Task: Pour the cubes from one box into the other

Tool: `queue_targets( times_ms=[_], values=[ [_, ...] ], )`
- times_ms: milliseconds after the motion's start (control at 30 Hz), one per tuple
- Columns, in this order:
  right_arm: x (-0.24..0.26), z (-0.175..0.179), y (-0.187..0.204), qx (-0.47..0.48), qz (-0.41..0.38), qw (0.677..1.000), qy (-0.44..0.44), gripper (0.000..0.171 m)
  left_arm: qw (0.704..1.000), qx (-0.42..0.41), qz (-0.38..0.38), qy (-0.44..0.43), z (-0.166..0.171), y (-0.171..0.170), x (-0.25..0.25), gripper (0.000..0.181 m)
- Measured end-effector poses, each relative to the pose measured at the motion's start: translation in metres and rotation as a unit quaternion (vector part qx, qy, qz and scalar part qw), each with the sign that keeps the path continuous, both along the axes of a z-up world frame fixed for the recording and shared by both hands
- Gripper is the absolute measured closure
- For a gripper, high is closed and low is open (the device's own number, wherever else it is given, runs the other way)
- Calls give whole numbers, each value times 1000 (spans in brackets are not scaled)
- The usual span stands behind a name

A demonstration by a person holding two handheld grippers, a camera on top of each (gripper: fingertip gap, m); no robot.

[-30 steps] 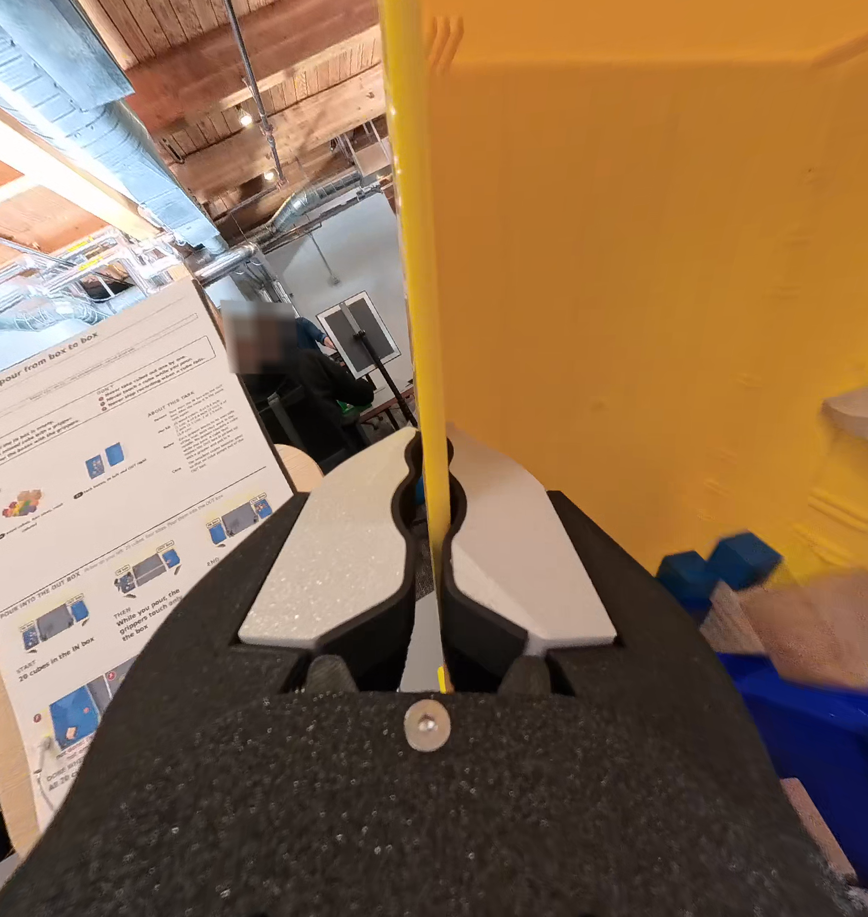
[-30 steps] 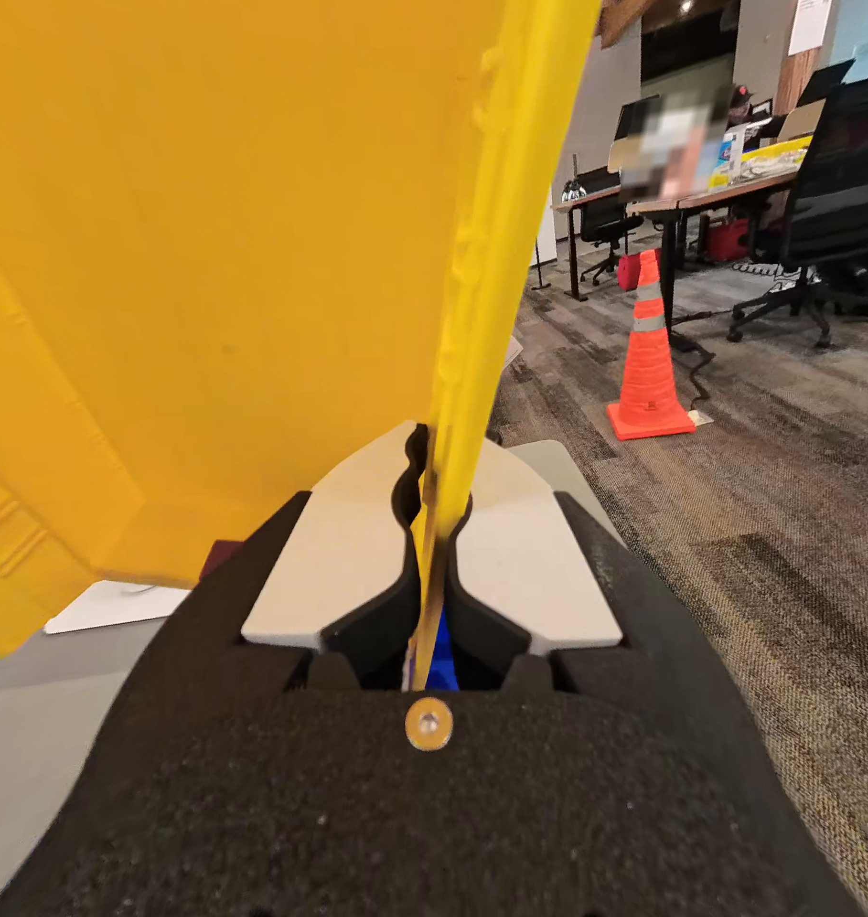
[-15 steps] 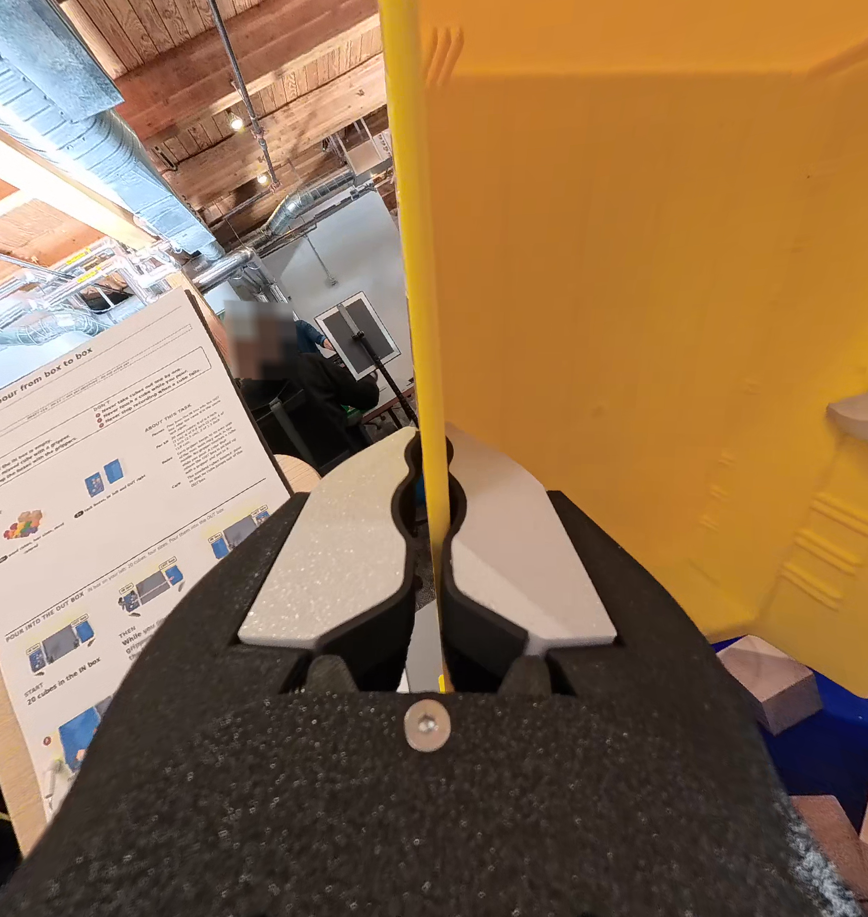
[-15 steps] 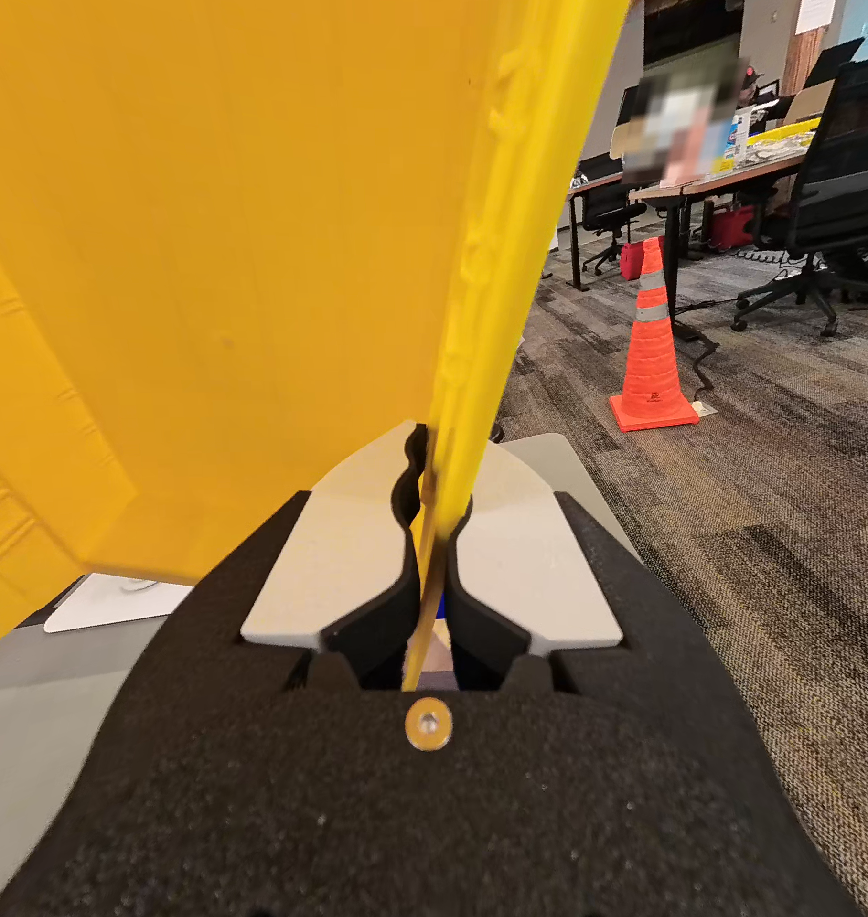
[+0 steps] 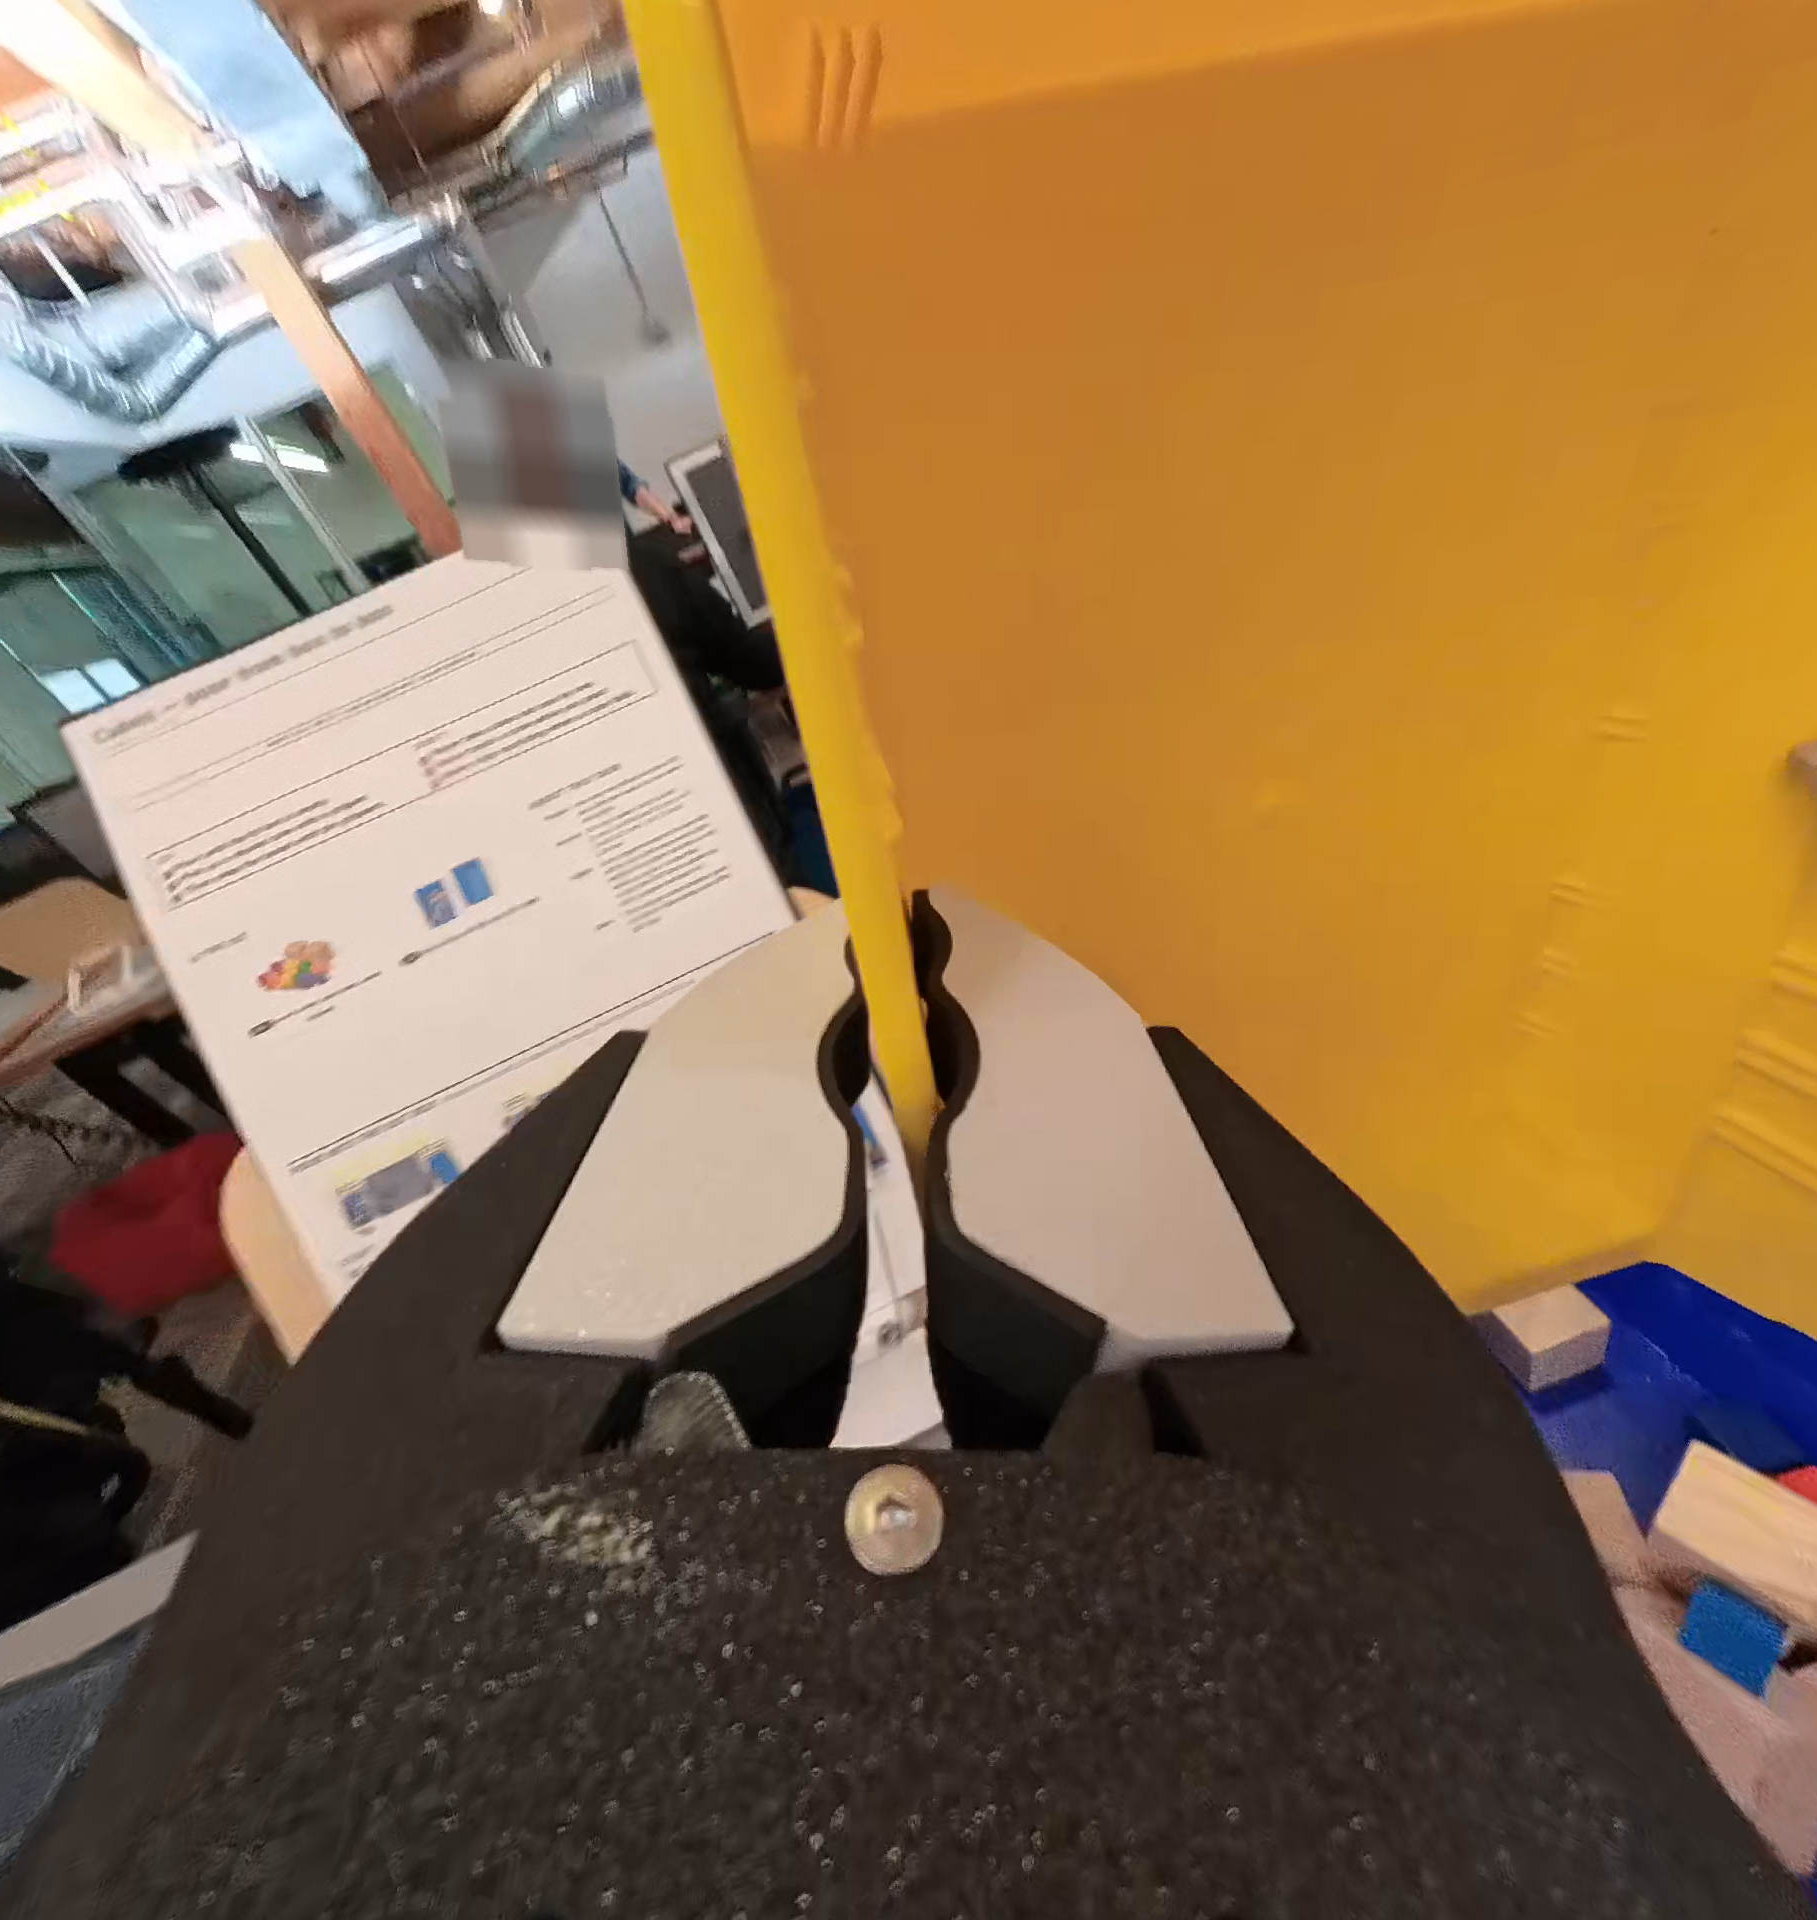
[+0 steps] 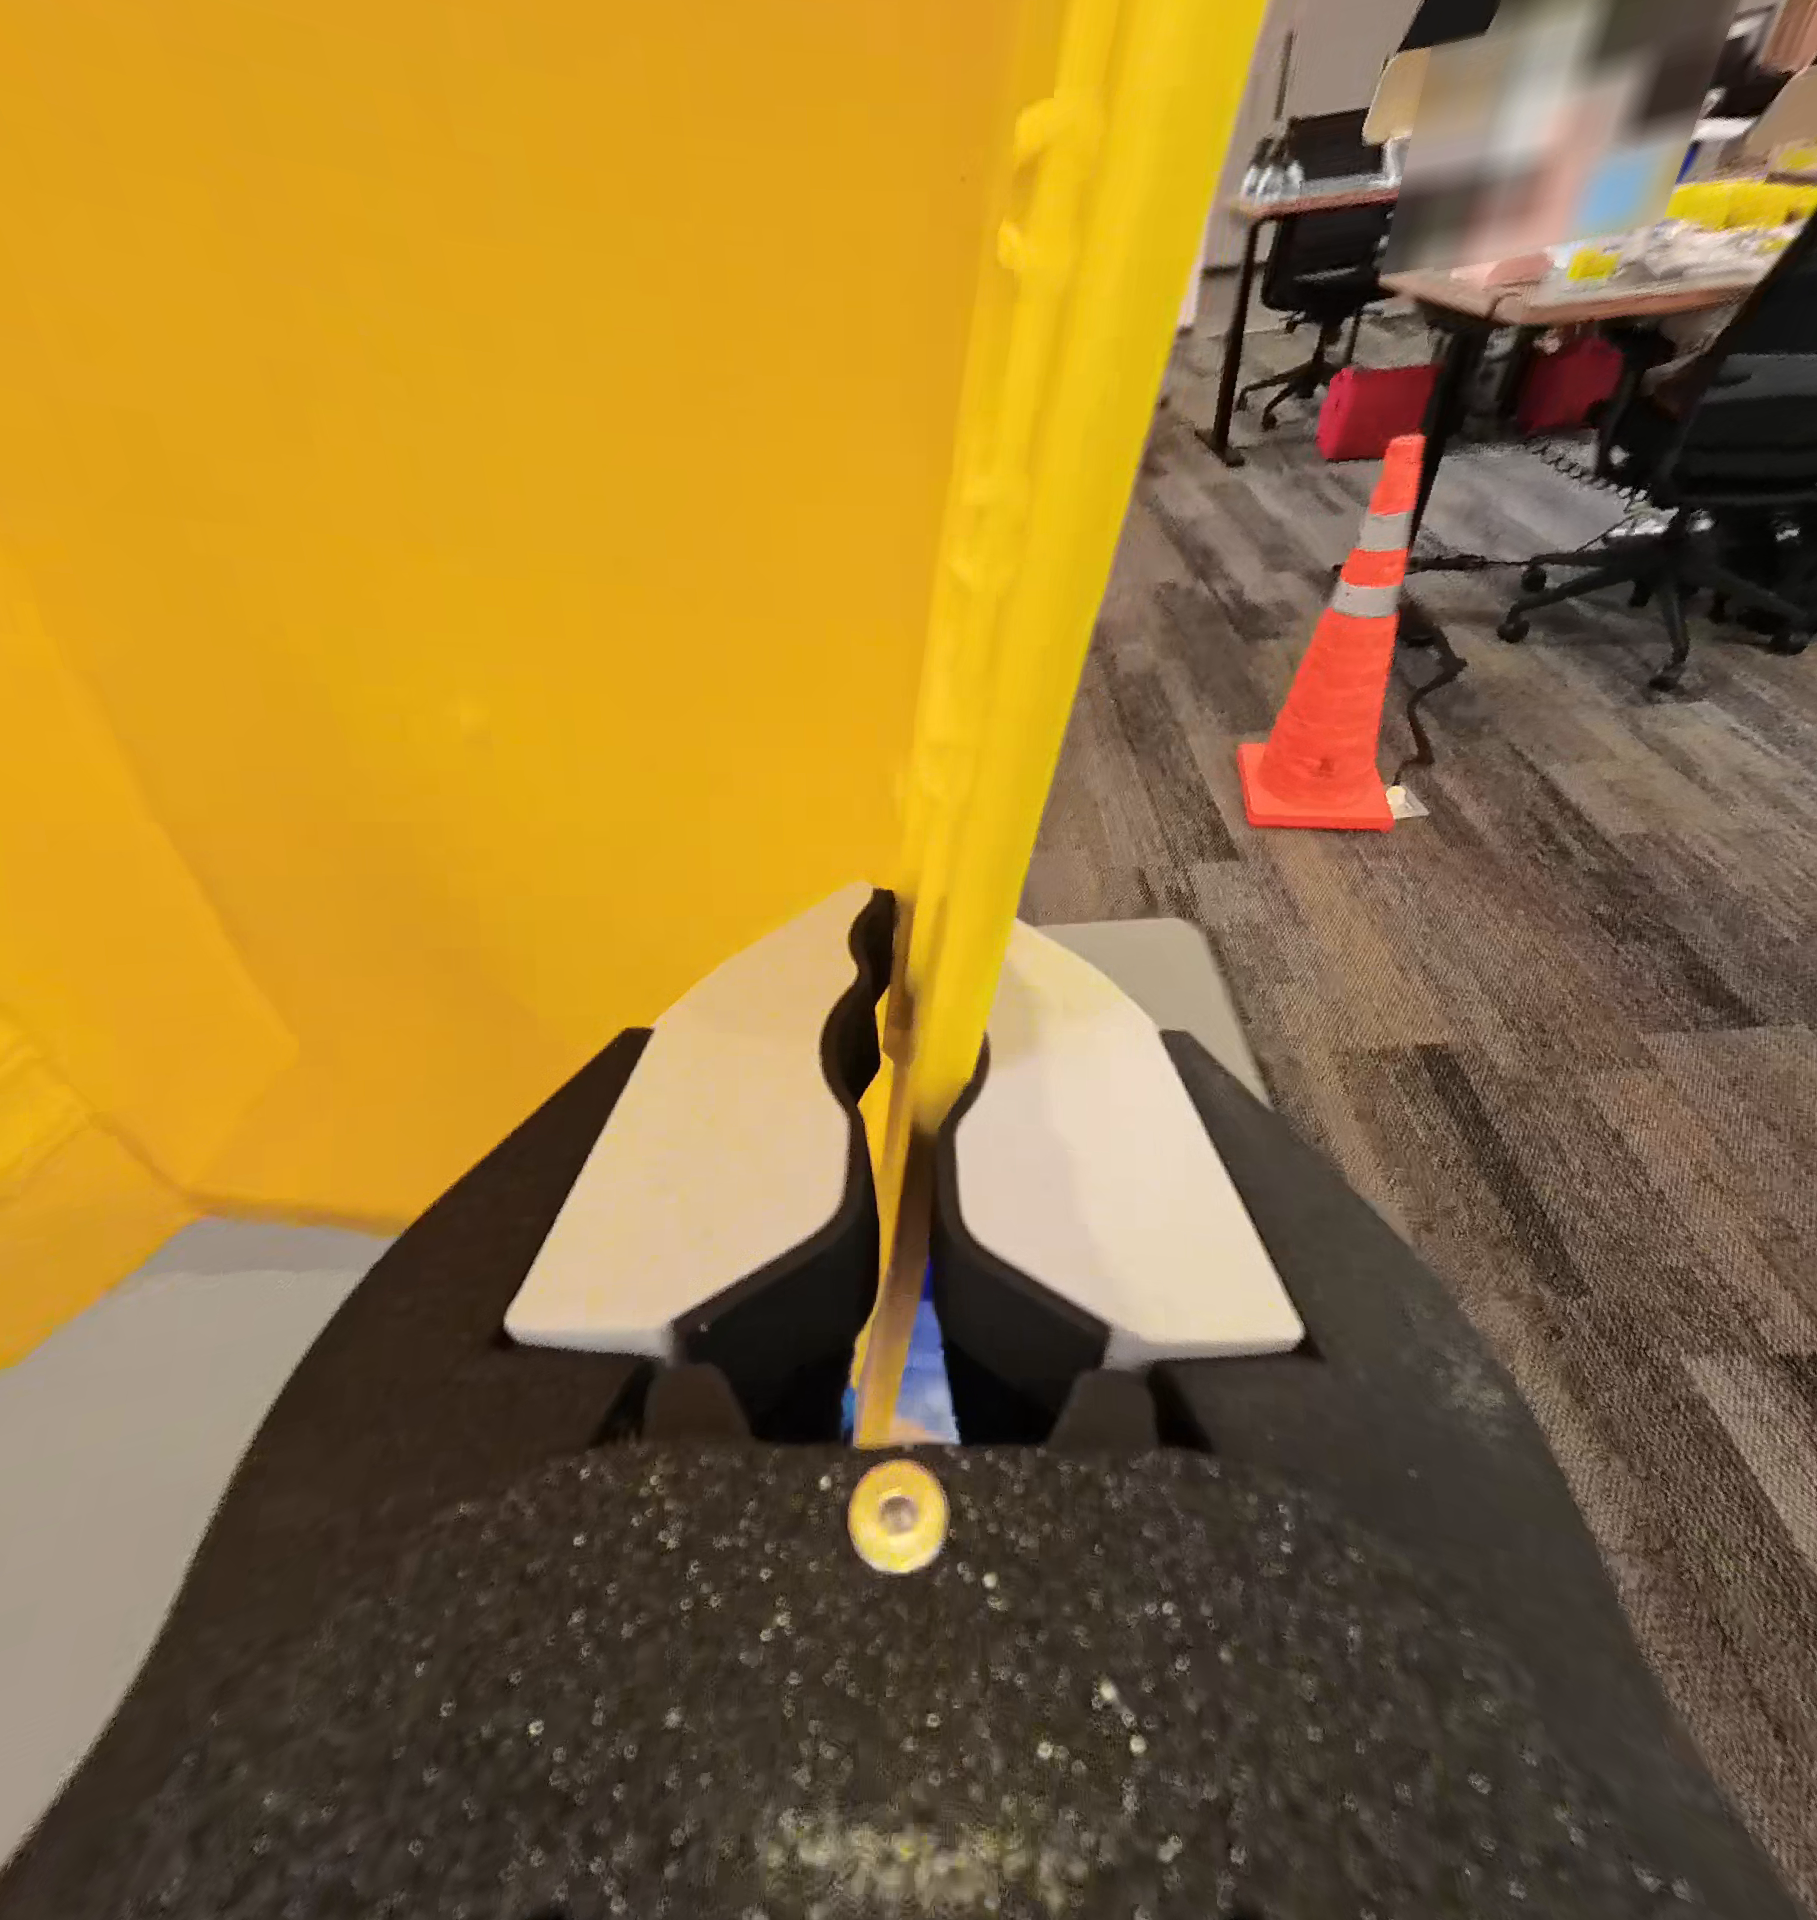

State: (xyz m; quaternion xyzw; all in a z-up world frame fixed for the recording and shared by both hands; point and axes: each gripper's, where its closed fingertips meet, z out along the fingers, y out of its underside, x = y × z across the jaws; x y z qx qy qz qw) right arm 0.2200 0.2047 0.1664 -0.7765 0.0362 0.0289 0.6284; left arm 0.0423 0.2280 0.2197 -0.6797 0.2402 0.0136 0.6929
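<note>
Locate the grey table (image 6: 42, 1538) in the right wrist view: it shows at lower left, below the yellow box (image 6: 468, 520), and one rounded corner shows further ahead at centre. In the left wrist view, a grey strip at the lower left edge appears to be the same surface. The blue box (image 5: 1735, 1361) sits low at the right of that view; its base is hidden, so you cannot confirm contact with the table.

Beyond the table lies striped grey-brown carpet (image 6: 1506, 1195). On the carpet, note an upright orange cone (image 6: 1330, 675), a black chair (image 6: 1756, 499), desk legs and two red bags (image 6: 1377, 410) under the desk (image 6: 1569, 291).
</note>
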Motion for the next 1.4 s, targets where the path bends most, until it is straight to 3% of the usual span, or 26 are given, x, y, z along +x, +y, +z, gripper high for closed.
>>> queue_targets(
  times_ms=[167,333,533,700,867,1000,1300,1400],
  values=[
    [-109,23,2,-107,62,992,18,166,995,-85,45,23,24,-4,-109,176],
    [-253,12,-5,-207,109,972,24,166,979,-177,102,29,12,-19,-253,176],
    [-423,-64,-27,-348,176,921,15,166,934,-309,175,37,-66,-52,-425,176],
    [-517,-143,-41,-437,185,880,-7,166,894,-399,203,27,-155,-71,-522,175],
    [-561,-217,-47,-524,182,832,-19,166,853,-483,199,5,-238,-67,-569,176],
    [-576,-261,-43,-578,183,795,-19,165,827,-528,194,14,-286,-58,-585,176],
    [-579,-312,-32,-634,187,750,-27,165,777,-609,157,19,-347,-42,-589,175],
    [-582,-321,-30,-618,207,758,-32,162,774,-611,165,30,-363,-37,-592,174]
  ],
)
